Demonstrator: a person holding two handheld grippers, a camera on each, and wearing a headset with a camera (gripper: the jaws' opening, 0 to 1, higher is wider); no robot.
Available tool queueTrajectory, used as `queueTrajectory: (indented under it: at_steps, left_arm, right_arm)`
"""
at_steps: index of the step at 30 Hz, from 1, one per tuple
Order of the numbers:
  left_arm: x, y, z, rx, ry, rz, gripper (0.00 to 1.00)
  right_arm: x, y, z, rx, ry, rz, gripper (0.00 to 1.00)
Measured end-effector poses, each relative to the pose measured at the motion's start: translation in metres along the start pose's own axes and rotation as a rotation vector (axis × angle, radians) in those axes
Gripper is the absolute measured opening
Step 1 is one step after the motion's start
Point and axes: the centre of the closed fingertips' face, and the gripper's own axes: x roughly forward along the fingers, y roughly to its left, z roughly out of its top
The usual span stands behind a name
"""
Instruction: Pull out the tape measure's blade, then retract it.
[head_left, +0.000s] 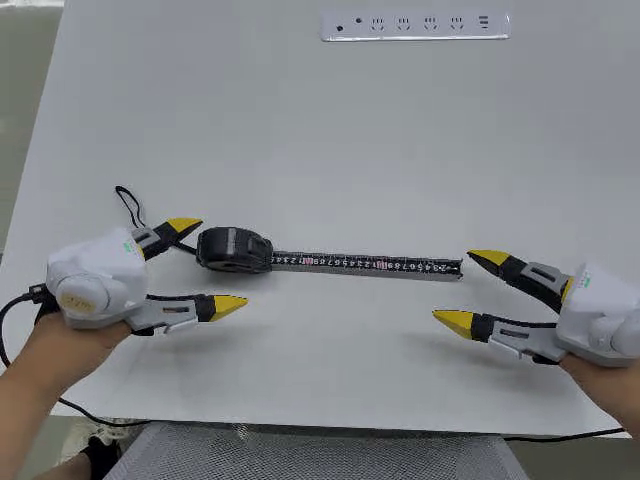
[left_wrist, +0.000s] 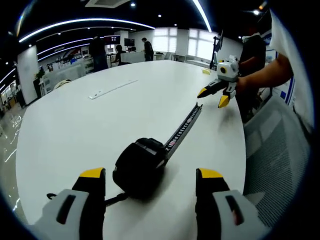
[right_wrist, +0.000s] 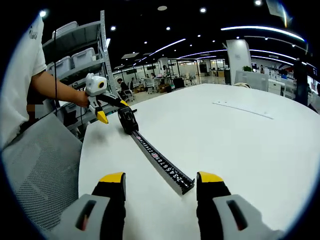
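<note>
A black tape measure case (head_left: 234, 249) lies on the white table (head_left: 330, 130), its blade (head_left: 366, 264) drawn out to the right and lying flat. My left gripper (head_left: 207, 264) is open, its yellow-tipped jaws just left of the case and not touching it. In the left gripper view the case (left_wrist: 138, 167) sits ahead between the open jaws. My right gripper (head_left: 467, 288) is open, its jaws just past the blade's end hook (head_left: 458, 267). In the right gripper view the blade tip (right_wrist: 184, 185) lies between the jaws (right_wrist: 161, 178), free of them.
A white power strip (head_left: 415, 25) lies at the table's far edge. A black wrist strap (head_left: 130, 205) trails from the case to the left. A grey mesh chair (head_left: 320, 452) sits at the near edge. People stand far off in the office behind.
</note>
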Motion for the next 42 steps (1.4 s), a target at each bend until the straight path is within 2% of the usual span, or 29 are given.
queueTrajectory:
  at_steps: [6, 12, 17, 33, 42]
  left_arm:
    - [-0.016, -0.001, -0.002, -0.056, -0.038, 0.049, 0.72]
    - [-0.027, -0.010, -0.007, -0.083, -0.053, 0.070, 0.72]
    - [-0.037, -0.017, -0.012, -0.095, -0.057, 0.088, 0.72]
    - [-0.060, -0.022, -0.025, -0.150, -0.080, 0.146, 0.72]
    - [-0.072, -0.030, -0.031, -0.172, -0.087, 0.171, 0.72]
  right_arm:
    - [-0.009, 0.001, -0.001, 0.007, -0.005, -0.043, 0.59]
    - [-0.016, 0.005, 0.000, 0.012, -0.024, -0.072, 0.59]
    - [-0.021, 0.010, -0.001, 0.016, -0.026, -0.091, 0.59]
    - [-0.042, 0.021, -0.004, 0.032, -0.030, -0.145, 0.61]
    - [-0.051, 0.027, 0.000, 0.052, -0.050, -0.176, 0.61]
